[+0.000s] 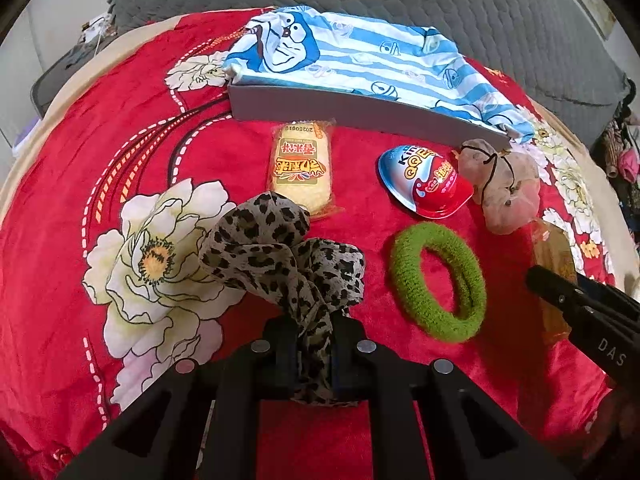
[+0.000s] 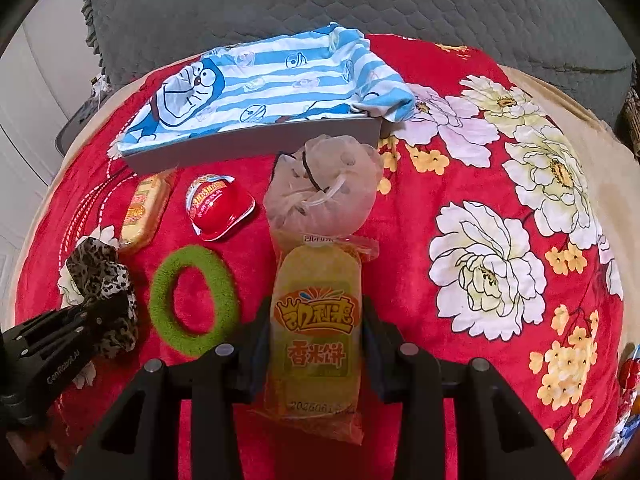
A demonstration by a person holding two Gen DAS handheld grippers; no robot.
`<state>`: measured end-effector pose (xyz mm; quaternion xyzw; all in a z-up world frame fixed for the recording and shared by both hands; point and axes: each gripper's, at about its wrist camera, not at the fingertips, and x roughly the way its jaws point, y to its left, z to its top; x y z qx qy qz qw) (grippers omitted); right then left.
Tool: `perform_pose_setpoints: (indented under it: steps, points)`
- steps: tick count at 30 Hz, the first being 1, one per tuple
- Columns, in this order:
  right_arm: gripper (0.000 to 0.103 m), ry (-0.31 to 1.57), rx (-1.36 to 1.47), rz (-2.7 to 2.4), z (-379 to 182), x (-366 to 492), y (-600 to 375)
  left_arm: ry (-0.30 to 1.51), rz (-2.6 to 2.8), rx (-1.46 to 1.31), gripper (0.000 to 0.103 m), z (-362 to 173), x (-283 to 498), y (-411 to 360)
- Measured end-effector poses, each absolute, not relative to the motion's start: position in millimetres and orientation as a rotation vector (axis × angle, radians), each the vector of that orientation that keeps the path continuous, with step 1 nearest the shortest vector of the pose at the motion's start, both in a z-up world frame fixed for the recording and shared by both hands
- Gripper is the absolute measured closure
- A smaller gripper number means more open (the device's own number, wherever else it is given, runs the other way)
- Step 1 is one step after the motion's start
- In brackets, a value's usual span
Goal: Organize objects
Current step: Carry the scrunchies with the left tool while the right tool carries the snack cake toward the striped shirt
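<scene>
The left tool point(image 1: 314, 344) is pinched tight on a fold of the leopard-print scrunchie point(image 1: 280, 248), whose free loops spill forward over the red floral blanket point(image 1: 120, 120) on the bed. The right tool point(image 2: 316, 344) clamps the yellow rice-cracker packet point(image 2: 316, 328) by its long sides, jaws part-way open around it, so the packet sits lengthwise between the fingers. Both seem gripped for carrying, probably to the grey box point(image 1: 360, 110), which lies beyond with a blue striped cartoon cloth point(image 1: 360, 60) draped across it. The green hair ring point(image 1: 438, 280), the chocolate-egg pack point(image 1: 426, 180), a second cracker packet point(image 1: 300, 168) and the mesh pouch point(image 1: 504, 184) lie loose between tools and box.
</scene>
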<state>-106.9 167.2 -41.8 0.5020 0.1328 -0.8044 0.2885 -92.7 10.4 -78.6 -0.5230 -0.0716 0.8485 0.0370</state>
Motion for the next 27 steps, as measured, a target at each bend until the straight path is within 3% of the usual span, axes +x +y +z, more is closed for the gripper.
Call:
perform_pose_setpoints:
  steps: [27]
  points:
    - [0.062, 0.316, 1.139, -2.155, 12.2, -80.5, 174.2, -0.194, 2.716, -1.465, 0.092, -15.8, -66.0, 18.9]
